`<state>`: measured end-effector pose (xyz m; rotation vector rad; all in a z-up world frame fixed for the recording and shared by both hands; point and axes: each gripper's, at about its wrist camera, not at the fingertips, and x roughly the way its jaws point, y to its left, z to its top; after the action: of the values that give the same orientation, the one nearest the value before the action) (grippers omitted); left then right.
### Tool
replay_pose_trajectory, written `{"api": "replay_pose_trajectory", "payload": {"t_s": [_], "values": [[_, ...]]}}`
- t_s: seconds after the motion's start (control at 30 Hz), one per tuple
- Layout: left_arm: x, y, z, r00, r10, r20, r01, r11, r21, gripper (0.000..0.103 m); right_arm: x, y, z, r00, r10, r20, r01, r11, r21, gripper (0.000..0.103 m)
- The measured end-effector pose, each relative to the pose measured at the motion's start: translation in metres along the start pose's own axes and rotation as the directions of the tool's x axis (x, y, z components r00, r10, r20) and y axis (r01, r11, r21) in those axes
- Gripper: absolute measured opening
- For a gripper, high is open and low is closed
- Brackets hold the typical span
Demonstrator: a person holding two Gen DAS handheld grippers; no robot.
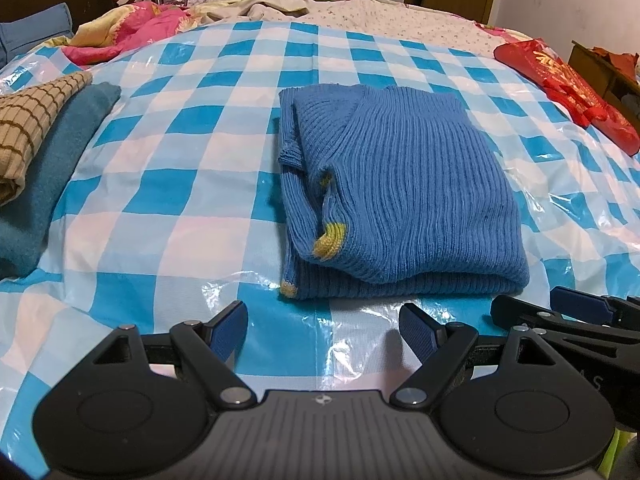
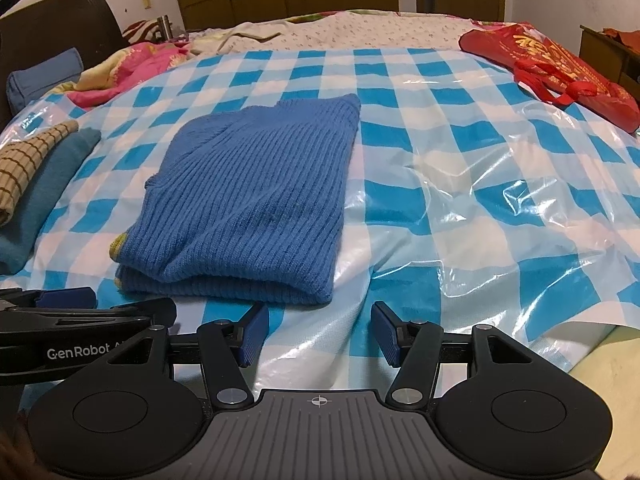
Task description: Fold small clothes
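Blue knit sweater (image 1: 400, 184) folded compact, mid-bed on checkered plastic sheet (image 1: 192, 152), at 12 o'clock from both tongs. Left tongs (image 1: 322, 330) and right tongs (image 2: 316, 334) wide, empty. Fold seemingly complete; next likely lifting toward folded stack (image 1: 44, 152) at 9 o'clock.

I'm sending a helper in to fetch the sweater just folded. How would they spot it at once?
On the blue-and-white checked plastic sheet covering the bed, look at its middle. The blue ribbed knit sweater lies there folded, alone, with yellow trim at its cuffs; the teal cloth and tan grid-patterned cloth are stacked at the left edge.
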<state>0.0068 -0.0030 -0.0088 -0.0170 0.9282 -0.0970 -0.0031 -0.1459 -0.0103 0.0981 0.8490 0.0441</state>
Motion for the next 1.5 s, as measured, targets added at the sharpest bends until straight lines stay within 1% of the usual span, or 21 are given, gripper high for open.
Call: {"api": "replay_pose_trajectory", "payload": {"t_s": [1.07,1.5], "values": [[0.0006,-0.0035,-0.0020,1.000,0.001,-0.005,-0.001,1.000,0.012,0.092,0.0007,-0.0023,-0.0029,1.000,0.002,0.002,-0.002,1.000,0.012,0.057],[0.0020,-0.0060,-0.0030,1.000,0.016,-0.011,-0.016,0.999,0.034,0.092,0.0003,-0.0027,-0.0048,1.000,0.008,0.001,-0.008,1.000,0.020,0.057]]}}
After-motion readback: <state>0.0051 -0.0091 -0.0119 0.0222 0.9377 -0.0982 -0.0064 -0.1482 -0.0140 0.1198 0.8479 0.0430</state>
